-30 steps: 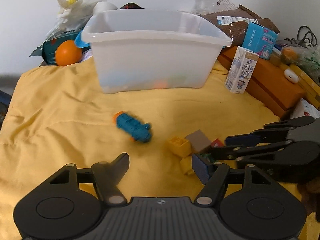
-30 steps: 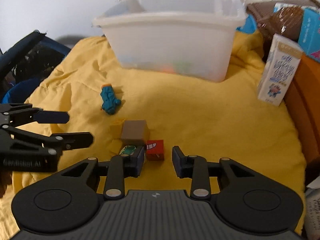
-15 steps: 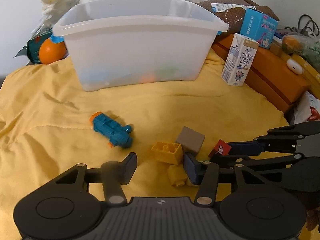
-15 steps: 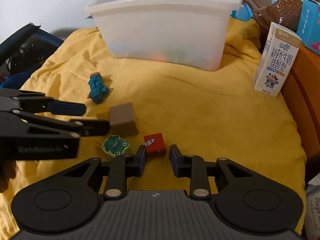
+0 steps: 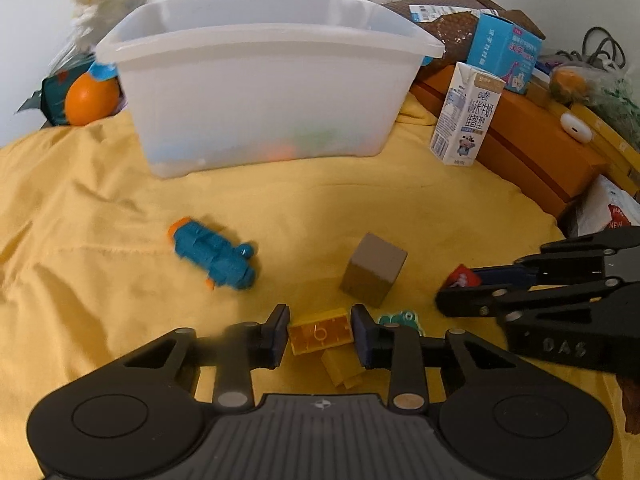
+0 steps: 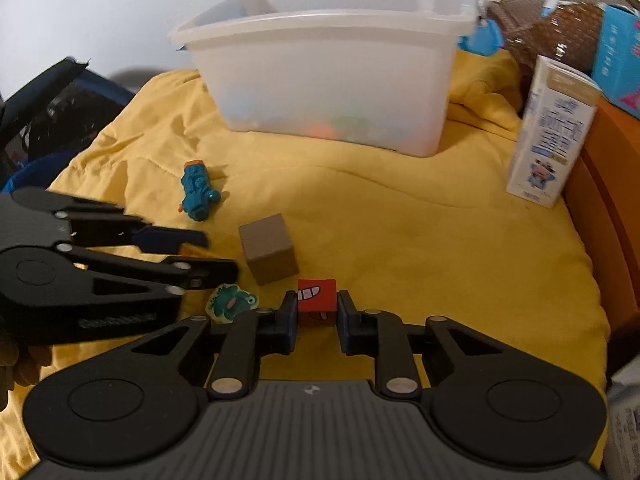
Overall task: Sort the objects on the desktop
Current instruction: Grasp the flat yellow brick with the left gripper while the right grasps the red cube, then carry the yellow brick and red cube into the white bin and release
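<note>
left wrist view: the left gripper point(image 5: 320, 334) is low over the yellow cloth point(image 5: 440, 208) near its front edge, its jaws closing on a yellow brick point(image 5: 320, 332) that sits between the pads, both of which look to touch its ends. a second yellow piece point(image 5: 340, 372) lies just under it. a brown cube point(image 5: 374, 274) stands just beyond, a blue toy point(image 5: 214, 256) lies to its left, and a green frog piece point(image 5: 400, 318) peeks out beside the right finger. the white bin point(image 5: 264, 76) stands toward the cloth's far edge, a milk carton point(image 5: 466, 114) upright beside it at the right edge.

right wrist view: the right gripper point(image 6: 318, 314) is clamped tight on a red cube point(image 6: 316, 300) resting on the cloth near the front edge, just in front of the brown cube, with the frog piece to its left.
</note>
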A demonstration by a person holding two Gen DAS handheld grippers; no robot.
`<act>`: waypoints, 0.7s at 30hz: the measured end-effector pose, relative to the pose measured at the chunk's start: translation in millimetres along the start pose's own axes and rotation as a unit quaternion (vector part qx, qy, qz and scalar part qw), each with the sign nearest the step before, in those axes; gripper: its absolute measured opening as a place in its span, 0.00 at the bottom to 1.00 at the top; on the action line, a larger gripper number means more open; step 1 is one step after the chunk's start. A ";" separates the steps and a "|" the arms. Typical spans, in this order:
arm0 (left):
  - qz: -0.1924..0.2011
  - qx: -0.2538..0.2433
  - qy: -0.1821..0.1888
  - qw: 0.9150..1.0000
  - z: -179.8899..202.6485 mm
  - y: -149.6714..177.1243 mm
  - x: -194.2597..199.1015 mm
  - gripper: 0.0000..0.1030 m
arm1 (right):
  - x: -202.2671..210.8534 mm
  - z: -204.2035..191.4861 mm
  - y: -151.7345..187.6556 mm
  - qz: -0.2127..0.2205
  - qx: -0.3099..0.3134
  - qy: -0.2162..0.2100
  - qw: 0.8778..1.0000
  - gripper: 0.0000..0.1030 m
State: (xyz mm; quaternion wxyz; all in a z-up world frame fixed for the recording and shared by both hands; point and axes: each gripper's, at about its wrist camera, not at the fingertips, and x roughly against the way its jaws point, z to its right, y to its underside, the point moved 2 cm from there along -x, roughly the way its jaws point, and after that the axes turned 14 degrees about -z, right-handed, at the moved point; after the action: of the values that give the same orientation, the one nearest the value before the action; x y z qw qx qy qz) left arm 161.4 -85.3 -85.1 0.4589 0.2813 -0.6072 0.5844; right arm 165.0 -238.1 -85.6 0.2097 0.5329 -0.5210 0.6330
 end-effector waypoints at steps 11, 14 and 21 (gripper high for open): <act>0.030 0.010 0.009 0.999 -16.4 0.1 26.6 0.33 | 13.0 5.4 9.0 0.011 -0.023 -0.005 1.000 0.22; 0.053 0.021 0.010 0.998 -25.2 -10.6 50.2 0.33 | 28.6 4.5 0.1 0.035 -0.027 -0.012 0.999 0.22; 0.087 0.032 0.000 0.996 -43.9 -75.9 100.9 0.34 | 84.2 9.4 -61.6 0.113 -0.035 -0.029 0.993 0.22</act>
State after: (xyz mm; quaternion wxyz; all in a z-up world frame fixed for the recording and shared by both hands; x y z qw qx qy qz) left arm 195.6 -35.2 34.0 0.3966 0.2420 -0.6103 0.6416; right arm 190.9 -248.1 15.4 0.1400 0.4810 -0.6053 0.6186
